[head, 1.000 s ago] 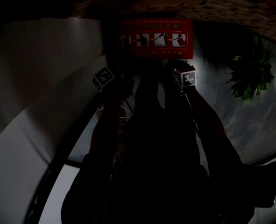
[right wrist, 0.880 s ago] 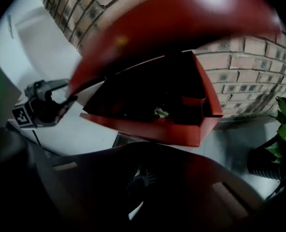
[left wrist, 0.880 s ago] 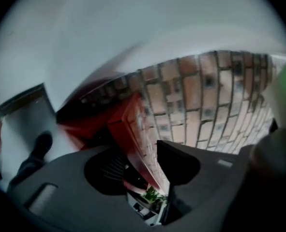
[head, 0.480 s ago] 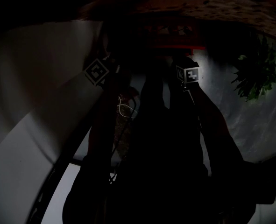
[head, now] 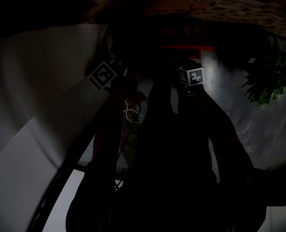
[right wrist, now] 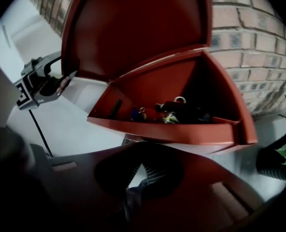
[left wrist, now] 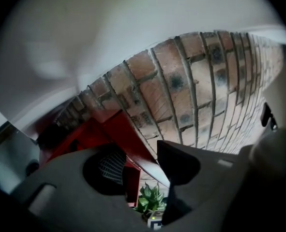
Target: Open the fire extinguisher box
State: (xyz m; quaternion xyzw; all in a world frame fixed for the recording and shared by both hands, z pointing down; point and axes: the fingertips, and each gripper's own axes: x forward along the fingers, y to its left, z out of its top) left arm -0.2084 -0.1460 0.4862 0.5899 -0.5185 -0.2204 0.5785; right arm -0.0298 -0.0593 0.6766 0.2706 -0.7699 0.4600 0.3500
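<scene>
While the head view lies almost in darkness, the black-and-white square markers on the cubes of the left gripper (head: pixel 117 69) and right gripper (head: pixel 187 64) are the only print that stands out. The pictogram label that faced the camera on the red lid a second ago is now lost in shadow, and just a red edge of the fire extinguisher box (head: pixel 186 47) shows; the left cube sits a little higher in frame. Seen from the left gripper view, the jaws, having just closed slightly, stand wide apart with the edge of the raised lid (left wrist: pixel 128 139) between them, a potted plant (left wrist: pixel 150 199) visible in the gap beside one jaw and the brick wall (left wrist: pixel 191 91) above. From the right gripper view, the box stands open against the brick, lid tilted up, dark valve heads (right wrist: pixel 179 110) inside; the left gripper meets the lid's edge, while the right gripper's jaws sit together, empty.
</scene>
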